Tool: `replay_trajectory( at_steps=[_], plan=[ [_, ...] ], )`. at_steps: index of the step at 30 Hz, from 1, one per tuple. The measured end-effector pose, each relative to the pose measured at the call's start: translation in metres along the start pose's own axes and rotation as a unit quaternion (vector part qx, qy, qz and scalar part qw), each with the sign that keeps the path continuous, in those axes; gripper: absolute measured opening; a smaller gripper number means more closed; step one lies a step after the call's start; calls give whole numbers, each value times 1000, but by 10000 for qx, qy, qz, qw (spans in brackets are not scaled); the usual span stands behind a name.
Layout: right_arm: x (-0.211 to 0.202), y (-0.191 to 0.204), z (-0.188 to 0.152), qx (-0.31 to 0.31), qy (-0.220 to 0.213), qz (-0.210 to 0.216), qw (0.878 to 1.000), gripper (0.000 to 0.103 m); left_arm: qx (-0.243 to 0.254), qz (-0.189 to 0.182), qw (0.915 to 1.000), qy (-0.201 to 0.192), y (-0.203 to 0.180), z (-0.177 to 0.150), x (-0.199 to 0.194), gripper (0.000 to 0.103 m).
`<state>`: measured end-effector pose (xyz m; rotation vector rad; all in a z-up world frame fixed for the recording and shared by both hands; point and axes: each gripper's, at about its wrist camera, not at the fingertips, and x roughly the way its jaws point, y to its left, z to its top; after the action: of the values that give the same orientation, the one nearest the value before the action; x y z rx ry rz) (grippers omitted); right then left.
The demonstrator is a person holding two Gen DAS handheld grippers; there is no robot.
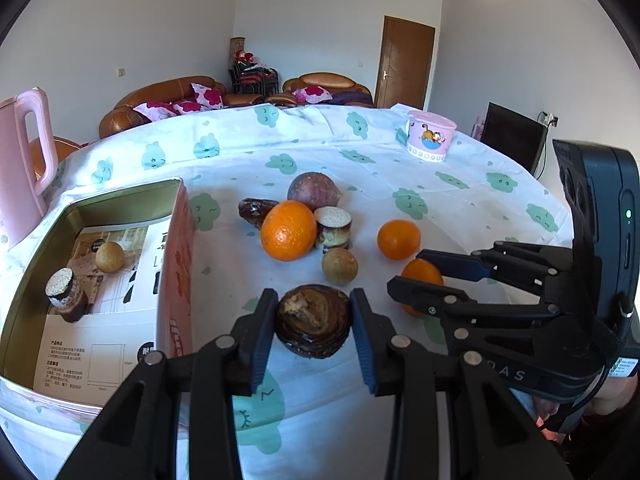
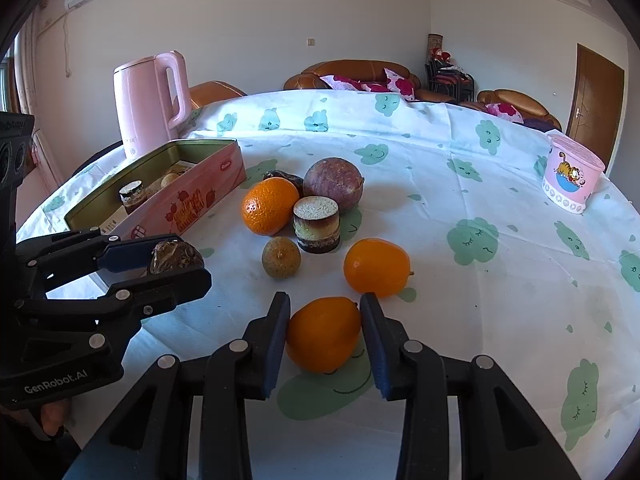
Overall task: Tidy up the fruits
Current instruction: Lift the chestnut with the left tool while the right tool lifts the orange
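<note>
My left gripper (image 1: pixel 314 320) is shut on a dark brown wrinkled fruit (image 1: pixel 313 321), also seen in the right wrist view (image 2: pixel 174 257), just right of the pink tin (image 1: pixel 175 264). My right gripper (image 2: pixel 325 332) is shut on a small orange fruit (image 2: pixel 323 334), which shows in the left wrist view (image 1: pixel 420 280) too. On the cloth lie a big orange (image 2: pixel 270 205), a purple passion fruit (image 2: pixel 333 179), a cut cylinder piece (image 2: pixel 316 224), a small green-brown round fruit (image 2: pixel 281 258), another small orange fruit (image 2: pixel 377 267) and a dark date (image 1: pixel 254 210).
The tin holds a round tan fruit (image 1: pixel 109 257) and a dark cylinder piece (image 1: pixel 64 294). A pink kettle (image 2: pixel 150 100) stands behind the tin. A pink cartoon cup (image 2: pixel 570 174) stands at the far right. The table (image 2: pixel 500 280) has a white cloud-print cloth.
</note>
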<state>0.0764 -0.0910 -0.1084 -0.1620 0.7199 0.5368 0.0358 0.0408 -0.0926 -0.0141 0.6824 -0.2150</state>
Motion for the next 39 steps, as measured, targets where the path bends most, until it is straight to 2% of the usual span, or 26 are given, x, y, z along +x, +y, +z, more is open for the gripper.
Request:
replay_trajectory(
  at_steps=[14,39],
  plan=[
    [-19,7,-4,-189,-586,-2,9981,36,-93,94,9988,-468,3,-1,-14,38],
    [-41,14,-12,-413,-1289,16,9908,36,-113,338,9929,-1132,3,-4,-34,38]
  ],
)
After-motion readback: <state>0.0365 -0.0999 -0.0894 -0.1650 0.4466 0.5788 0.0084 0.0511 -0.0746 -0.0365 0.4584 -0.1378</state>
